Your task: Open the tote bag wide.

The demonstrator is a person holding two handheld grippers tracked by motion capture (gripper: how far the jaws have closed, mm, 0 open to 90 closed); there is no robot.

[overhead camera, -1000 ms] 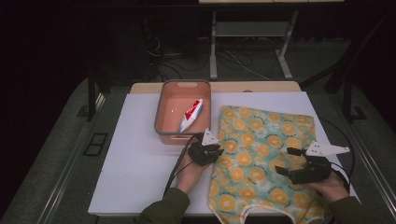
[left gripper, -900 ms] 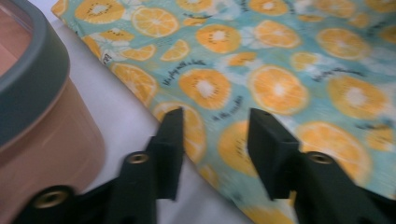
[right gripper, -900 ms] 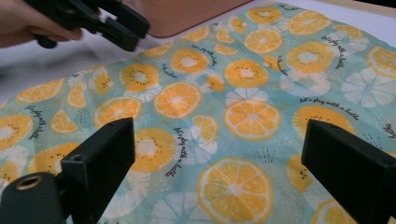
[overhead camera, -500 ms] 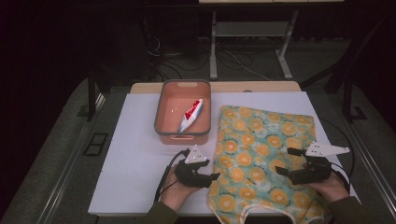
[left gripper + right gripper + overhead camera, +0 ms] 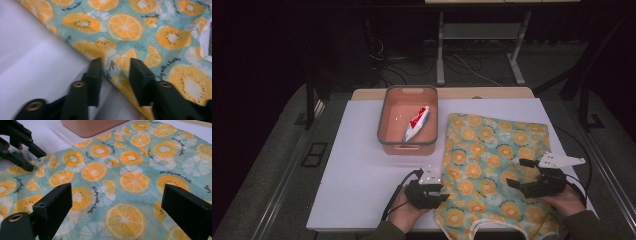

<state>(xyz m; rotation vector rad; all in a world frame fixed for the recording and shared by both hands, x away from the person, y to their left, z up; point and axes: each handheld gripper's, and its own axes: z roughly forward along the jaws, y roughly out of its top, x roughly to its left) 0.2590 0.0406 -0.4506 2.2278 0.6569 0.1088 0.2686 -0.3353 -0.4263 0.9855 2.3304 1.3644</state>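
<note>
The left gripper (image 5: pixel 113 72), jaws narrowly apart, straddles the cloth (image 5: pixel 155 32) edge, apparently not yet clamping. The right gripper (image 5: pixel 117 207) hovers wide over the cloth near the table's (image 5: pixel 362 160) front-right corner.

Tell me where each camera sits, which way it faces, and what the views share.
High view: above the near edge, facing forward and down on the table, bin, both hands.
Left gripper view: on the left gripper, open jaws at the cloth's edge.
Right gripper view: on the right gripper, low across the cloth; left gripper far left.
Shared: the cloth.
</note>
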